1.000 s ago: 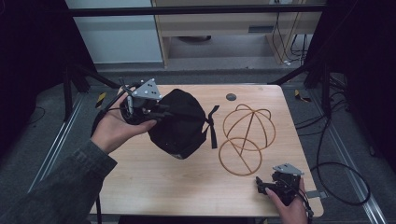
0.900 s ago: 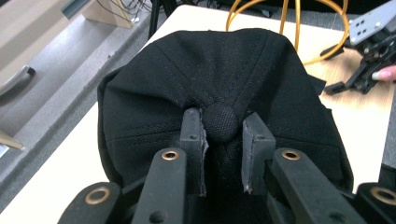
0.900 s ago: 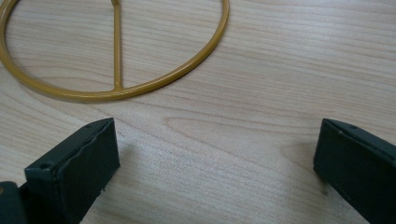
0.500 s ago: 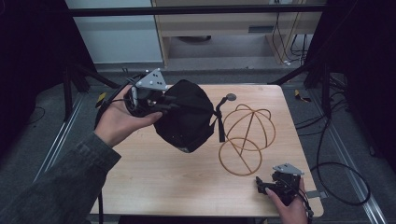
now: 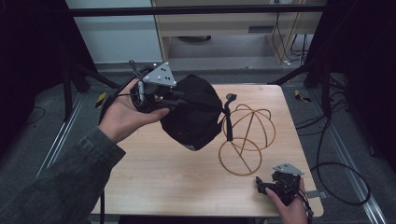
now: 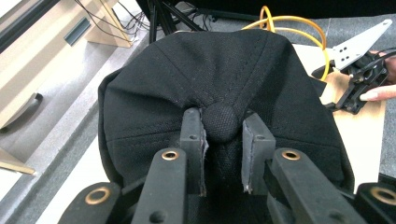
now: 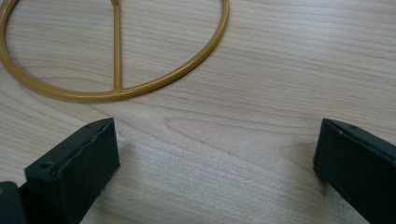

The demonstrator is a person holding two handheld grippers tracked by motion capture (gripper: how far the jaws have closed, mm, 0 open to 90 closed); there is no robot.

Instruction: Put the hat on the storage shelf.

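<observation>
A black cap (image 5: 191, 116) hangs in the air over the table's left half, held by my left gripper (image 5: 175, 99). In the left gripper view my left gripper (image 6: 223, 128) is shut on the cap (image 6: 210, 74) at its top button, one pad on each side. The cap's strap dangles toward a yellow wire hat stand (image 5: 247, 133) at mid-right of the table. My right gripper (image 5: 262, 186) rests low at the table's front right corner. In the right gripper view my right gripper (image 7: 215, 149) stands wide open over bare wood, just short of the stand's base ring (image 7: 154, 79).
The wooden table (image 5: 154, 172) has bare wood across its front and left. Metal frame legs and cables lie on the floor around it. A low shelf unit (image 5: 224, 28) stands behind the table.
My left hand has lifted the cap and carried it right, toward the wire stand. The right gripper has stayed where it was.
</observation>
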